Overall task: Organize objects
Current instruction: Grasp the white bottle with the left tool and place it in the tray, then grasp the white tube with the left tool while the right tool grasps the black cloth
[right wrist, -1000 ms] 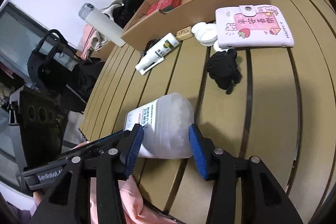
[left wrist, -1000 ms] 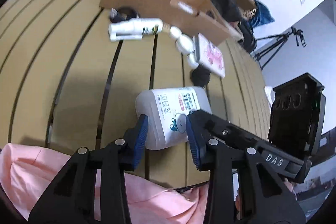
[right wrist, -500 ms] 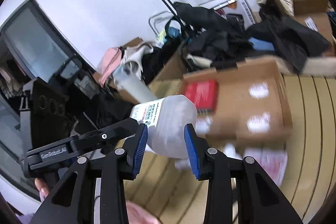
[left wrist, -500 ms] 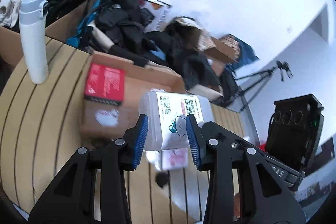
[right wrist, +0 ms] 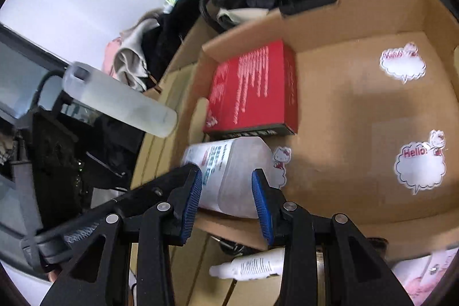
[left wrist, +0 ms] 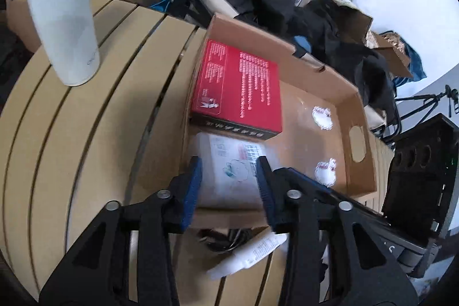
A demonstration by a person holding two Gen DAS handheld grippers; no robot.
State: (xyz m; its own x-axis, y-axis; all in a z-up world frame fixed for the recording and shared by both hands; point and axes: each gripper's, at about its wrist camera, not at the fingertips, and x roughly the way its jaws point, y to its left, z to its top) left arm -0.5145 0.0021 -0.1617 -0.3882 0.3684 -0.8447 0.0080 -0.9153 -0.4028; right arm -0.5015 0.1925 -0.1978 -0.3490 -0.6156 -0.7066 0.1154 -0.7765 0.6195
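Observation:
A translucent white bottle (left wrist: 229,159) (right wrist: 238,162) with a printed label lies low inside the open cardboard box (left wrist: 315,65) (right wrist: 373,7). It is at the box's near left corner, right in front of a red box (left wrist: 238,88) (right wrist: 252,88). My left gripper (left wrist: 229,191) has its blue pads on the bottle's two sides, and its jaws are opening. My right gripper (right wrist: 226,194) is shut on the same bottle from the other end. The near box wall hides the bottle's lower part.
A tall white flask (left wrist: 63,5) (right wrist: 120,99) stands on the slatted table left of the box. In front of the box lie a white tube (left wrist: 249,251) (right wrist: 252,265), a dark tangle (left wrist: 221,237) and a pink wallet (right wrist: 424,274). Clothes and boxes pile up behind.
Both grippers lifted the bottle off the table, carried it over the near wall of the cardboard box and brought it down beside the red box.

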